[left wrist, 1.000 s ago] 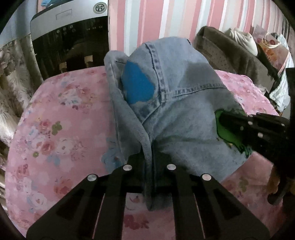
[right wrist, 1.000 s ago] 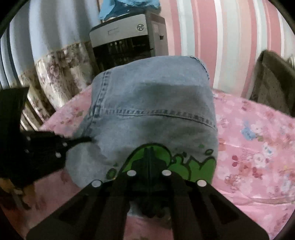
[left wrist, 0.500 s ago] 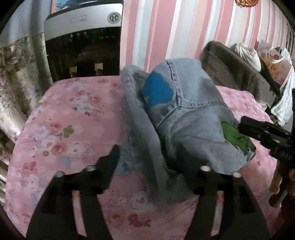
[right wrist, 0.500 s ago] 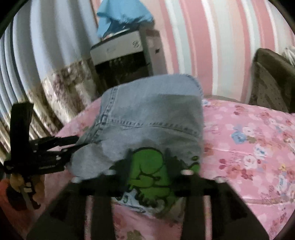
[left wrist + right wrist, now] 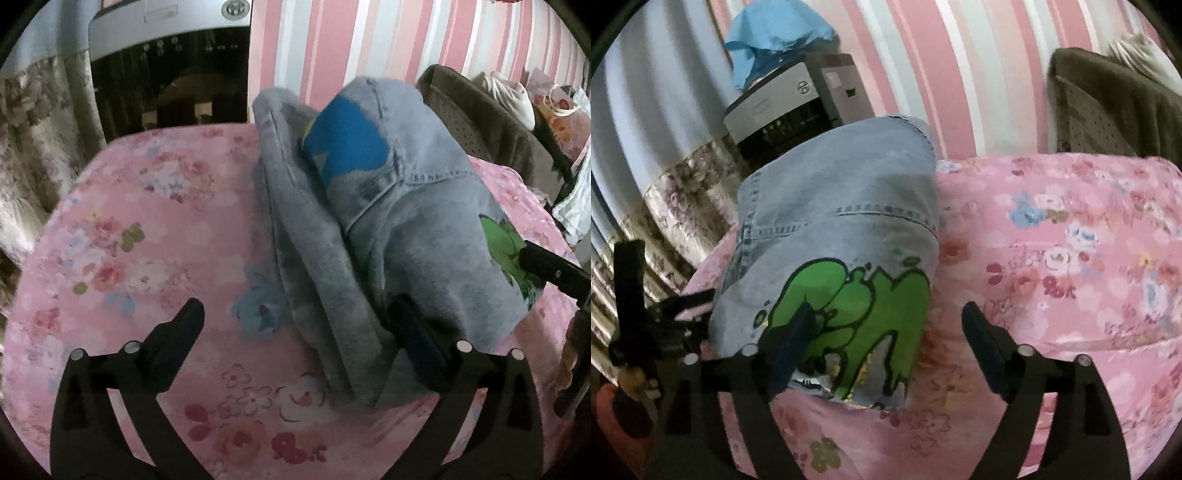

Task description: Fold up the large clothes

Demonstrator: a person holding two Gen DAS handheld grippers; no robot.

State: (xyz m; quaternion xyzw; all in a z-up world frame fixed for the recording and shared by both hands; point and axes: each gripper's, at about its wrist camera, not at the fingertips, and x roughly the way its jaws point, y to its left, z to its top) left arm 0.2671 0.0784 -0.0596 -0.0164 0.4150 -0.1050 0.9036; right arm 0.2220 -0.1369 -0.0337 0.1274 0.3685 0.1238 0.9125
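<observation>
A folded light-blue denim garment (image 5: 424, 240) with a blue patch and a green cartoon print lies on the pink floral cover (image 5: 147, 240). My left gripper (image 5: 297, 314) is low at the garment's near left corner with its jaws opening wide. Its right finger lies against the denim's edge and its left finger stands over bare cover, so nothing is gripped. In the right wrist view the denim (image 5: 842, 199) lies released under my right gripper (image 5: 888, 314), whose jaws are opening. The left finger there stands over the green print and the right finger over the cover (image 5: 1071, 258).
A silver-and-black appliance (image 5: 166, 55) stands behind the far edge, with a blue cloth (image 5: 775, 40) on top. Floral curtains (image 5: 37, 147) hang at the left. A brown chair (image 5: 480, 122) draped with fabric stands at the back right, against the striped wall.
Both grippers were shut on the denim's near edge and have spread open, letting it go. The garment has settled onto the cover. The right gripper has slid to the right and rolled.
</observation>
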